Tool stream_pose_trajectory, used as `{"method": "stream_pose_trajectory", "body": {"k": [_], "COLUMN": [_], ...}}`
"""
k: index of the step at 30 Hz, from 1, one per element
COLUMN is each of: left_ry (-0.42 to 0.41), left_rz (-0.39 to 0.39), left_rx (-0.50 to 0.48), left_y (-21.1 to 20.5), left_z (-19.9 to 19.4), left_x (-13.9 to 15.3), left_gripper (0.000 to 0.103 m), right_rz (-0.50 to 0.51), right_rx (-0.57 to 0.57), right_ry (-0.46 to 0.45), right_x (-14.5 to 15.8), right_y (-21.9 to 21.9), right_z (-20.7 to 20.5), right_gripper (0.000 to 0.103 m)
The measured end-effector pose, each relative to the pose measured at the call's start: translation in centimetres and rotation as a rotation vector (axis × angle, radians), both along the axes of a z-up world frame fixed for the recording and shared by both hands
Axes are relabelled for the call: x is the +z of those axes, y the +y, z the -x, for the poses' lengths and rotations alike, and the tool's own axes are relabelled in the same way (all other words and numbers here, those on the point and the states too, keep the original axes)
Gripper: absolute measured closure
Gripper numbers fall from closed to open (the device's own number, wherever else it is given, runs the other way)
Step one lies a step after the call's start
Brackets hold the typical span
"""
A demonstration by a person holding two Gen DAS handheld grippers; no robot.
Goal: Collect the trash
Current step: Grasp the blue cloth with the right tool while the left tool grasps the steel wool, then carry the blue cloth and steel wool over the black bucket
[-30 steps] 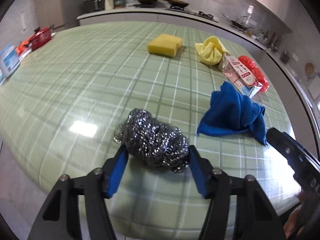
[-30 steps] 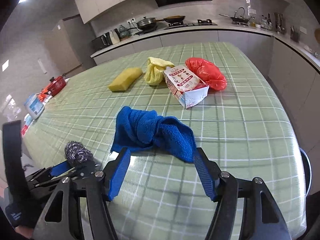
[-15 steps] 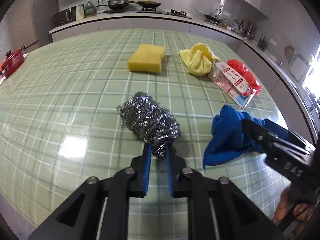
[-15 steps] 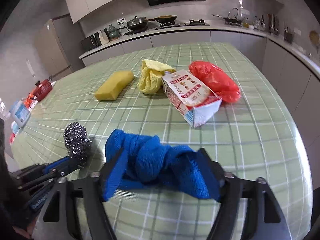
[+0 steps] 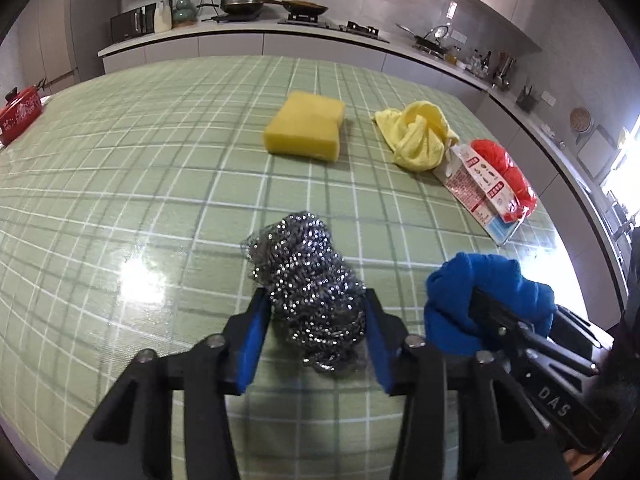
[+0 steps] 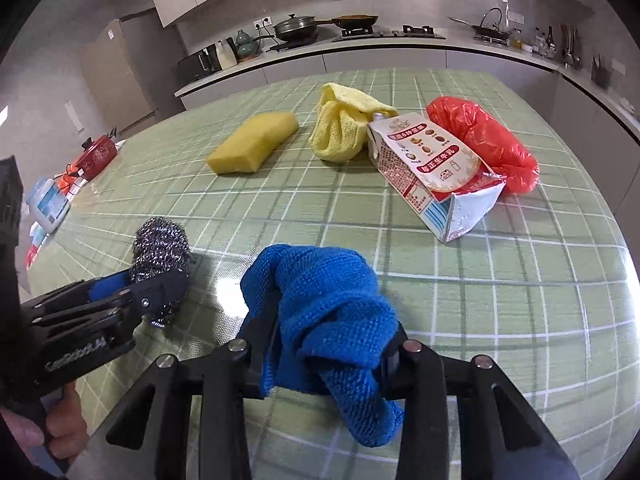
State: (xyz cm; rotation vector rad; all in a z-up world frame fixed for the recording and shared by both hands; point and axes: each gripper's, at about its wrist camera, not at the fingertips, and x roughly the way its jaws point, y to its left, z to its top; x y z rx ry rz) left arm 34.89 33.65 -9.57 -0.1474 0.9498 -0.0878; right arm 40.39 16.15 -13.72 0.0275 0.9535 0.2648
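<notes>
My left gripper is shut on a steel wool scourer, whose far end rests on the green checked table. It also shows in the right wrist view. My right gripper is shut on a bunched blue cloth, which also shows at the right in the left wrist view. Farther back lie a milk carton on its side and a red plastic bag touching it.
A yellow sponge and a crumpled yellow cloth lie mid-table. A red pot and small boxes sit at the left edge. A kitchen counter with pans runs behind the table.
My left gripper's fingers stood wide around the scourer, then pinched one end narrowly, and now clamp its bulk. My right gripper closed on the blue cloth and bunched it up off the table.
</notes>
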Motion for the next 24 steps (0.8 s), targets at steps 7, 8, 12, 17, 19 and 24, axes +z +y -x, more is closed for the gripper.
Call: {"method": "stream_pose_trajectory", "body": {"k": [7, 8, 12, 17, 19, 24], "left_ry": [-0.024, -0.038, -0.069, -0.102, -0.108, -0.111], "left_rz": [-0.004, -0.008, -0.003, -0.002, -0.001, 0.011], "left_rx": [-0.035, -0.043, -0.078, -0.143, -0.167, -0.243], "left_y": [-0.6, -0.9, -2.2, -4.4, -5.3, -8.3], "left_z": [0.5, 0.8, 1.5, 2.2, 2.4, 2.9], "left_x": [0.7, 1.1, 2.6, 4.0, 4.3, 4.8], "left_gripper": [0.066, 0.066, 0.066, 0.066, 0.066, 0.066], "right_rz": [-0.050, -0.053, -0.059, -0.054, -0.054, -0.029], "right_rx": [-0.061, -0.067, -0.103, -0.166, -0.200, -0.291], "right_ry": [-0.008, -0.012, -0.041, -0.075, -0.084, -0.105], "right_x": [0.8, 1.0, 2.4, 4.0, 4.6, 6.0], "right_y": [-1.5, -1.6, -2.6, -4.2, -5.2, -8.0], "right_z": [0.4, 0.4, 0.9, 2.1, 2.8, 4.9], "right_gripper": [0.067, 0.067, 0.067, 0.067, 0.067, 0.067]}}
